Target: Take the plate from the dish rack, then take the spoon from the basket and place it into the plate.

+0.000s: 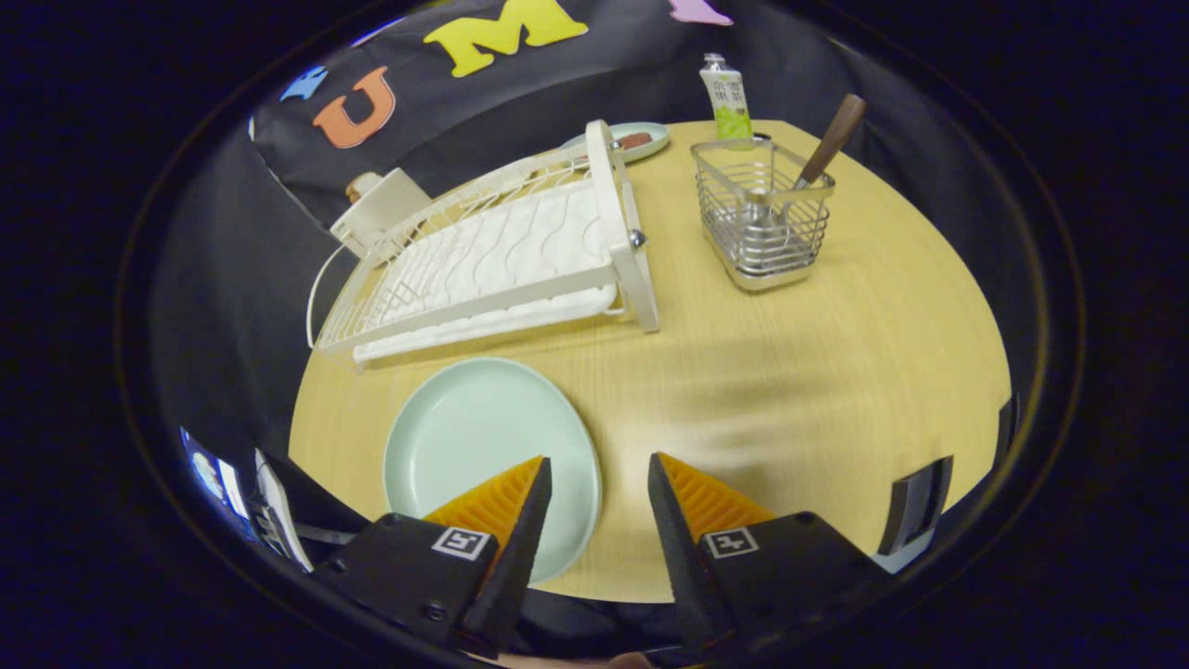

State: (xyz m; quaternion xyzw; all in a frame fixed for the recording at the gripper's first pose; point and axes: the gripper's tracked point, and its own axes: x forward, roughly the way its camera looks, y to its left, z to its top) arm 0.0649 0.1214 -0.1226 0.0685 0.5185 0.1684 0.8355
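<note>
A pale green plate (483, 446) lies flat on the wooden table (799, 372), just ahead of my left finger, which overlaps its near edge. The white dish rack (492, 260) stands beyond the plate with nothing in it. To the rack's right a wire basket (764, 218) holds a spoon (829, 144) that leans with its brown handle sticking up and out. My gripper (599, 478) hovers low over the table's near edge, open, with nothing between its fingers.
A small green dish (641, 139) with something brown in it sits behind the rack. A tube with a green label (727, 98) stands behind the basket. A white boxy object (381, 209) lies at the rack's far left.
</note>
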